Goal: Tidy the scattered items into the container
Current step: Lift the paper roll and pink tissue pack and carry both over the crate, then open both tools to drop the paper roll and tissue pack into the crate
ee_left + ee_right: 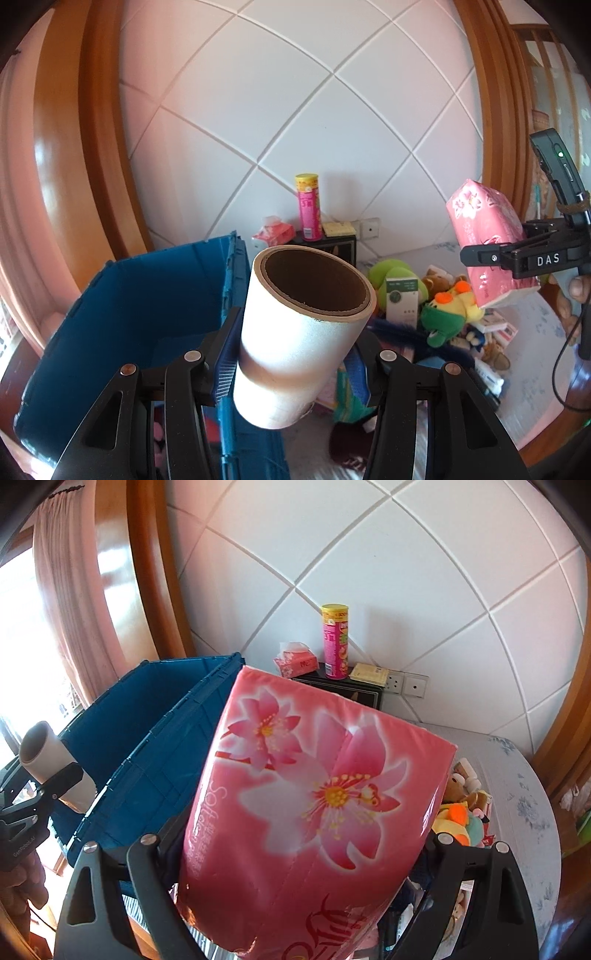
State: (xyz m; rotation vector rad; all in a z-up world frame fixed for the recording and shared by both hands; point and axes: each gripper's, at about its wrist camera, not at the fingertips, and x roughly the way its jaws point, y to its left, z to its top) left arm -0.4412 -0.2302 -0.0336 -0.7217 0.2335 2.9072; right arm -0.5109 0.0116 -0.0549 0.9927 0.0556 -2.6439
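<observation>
My left gripper (295, 373) is shut on a silver-white roll with a cardboard core (303, 332), held in the air beside the right wall of the open blue crate (122, 295). The roll also shows in the right wrist view (51, 764), above the crate (147, 738). My right gripper (295, 849) is shut on a pink flowered tissue pack (314, 812) and holds it up to the right of the crate. That pack also shows in the left wrist view (487, 240), far right, above a pile of scattered items.
Plush toys (447, 310), a green-white box (402, 299) and small packets lie heaped on a floral-covered surface (517, 775). At the back wall a pink-yellow can (335, 642), a small tissue pack (295, 661) and a yellow pad stand on a black box. Wooden frames flank both sides.
</observation>
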